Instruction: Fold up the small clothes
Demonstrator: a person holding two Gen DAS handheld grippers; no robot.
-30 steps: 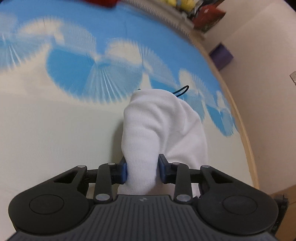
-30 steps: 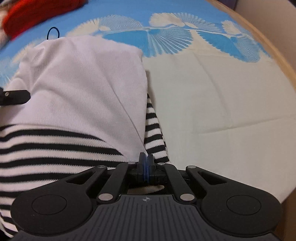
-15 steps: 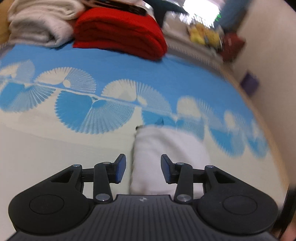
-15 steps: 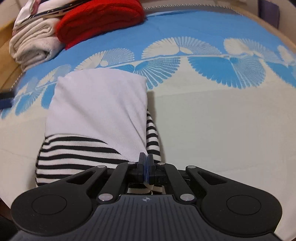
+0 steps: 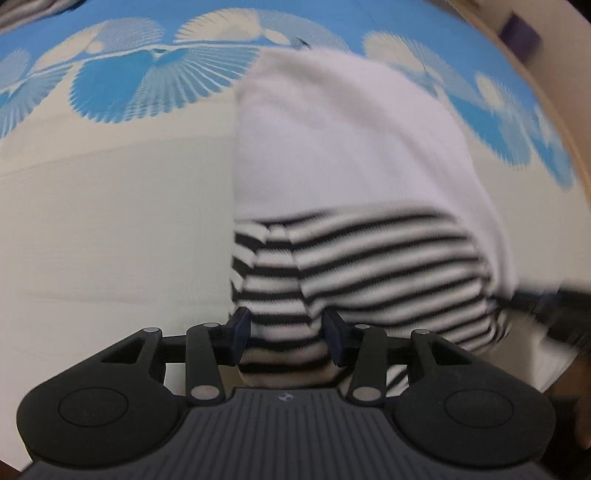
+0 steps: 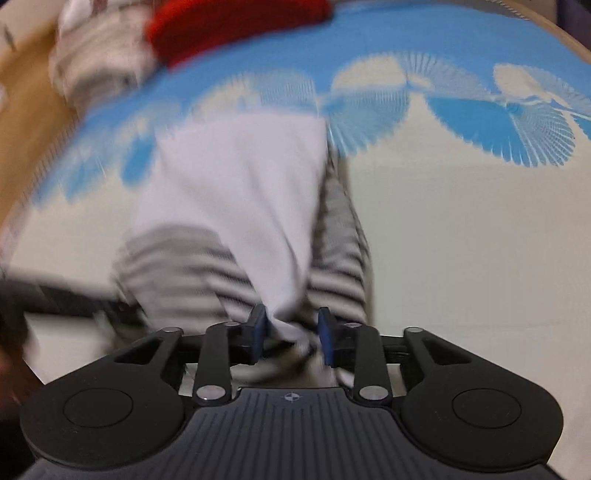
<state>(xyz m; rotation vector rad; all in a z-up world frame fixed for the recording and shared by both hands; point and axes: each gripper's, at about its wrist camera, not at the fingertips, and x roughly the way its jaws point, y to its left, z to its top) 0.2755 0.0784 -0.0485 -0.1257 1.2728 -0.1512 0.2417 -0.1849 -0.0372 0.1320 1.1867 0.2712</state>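
Observation:
A small garment, white with a black-and-white striped part (image 5: 369, 258), lies folded on the cream and blue patterned cloth (image 5: 110, 221). My left gripper (image 5: 286, 336) is open with its jaws either side of the striped near edge. In the right wrist view the same garment (image 6: 236, 206) lies ahead, blurred. My right gripper (image 6: 290, 334) is open, with the bunched near corner of the garment between its jaws. The other gripper shows as a dark blur at the far right of the left wrist view (image 5: 561, 310).
A red folded cloth (image 6: 236, 26) and a pale folded stack (image 6: 99, 62) lie at the far edge. The wooden rim of the table (image 6: 26, 122) curves along the left. A purple object (image 5: 521, 31) sits beyond the table.
My right gripper has opened and let go of the garment's near corner. My left gripper, which released the white part earlier, has moved to the striped near edge. Both views are blurred by motion.

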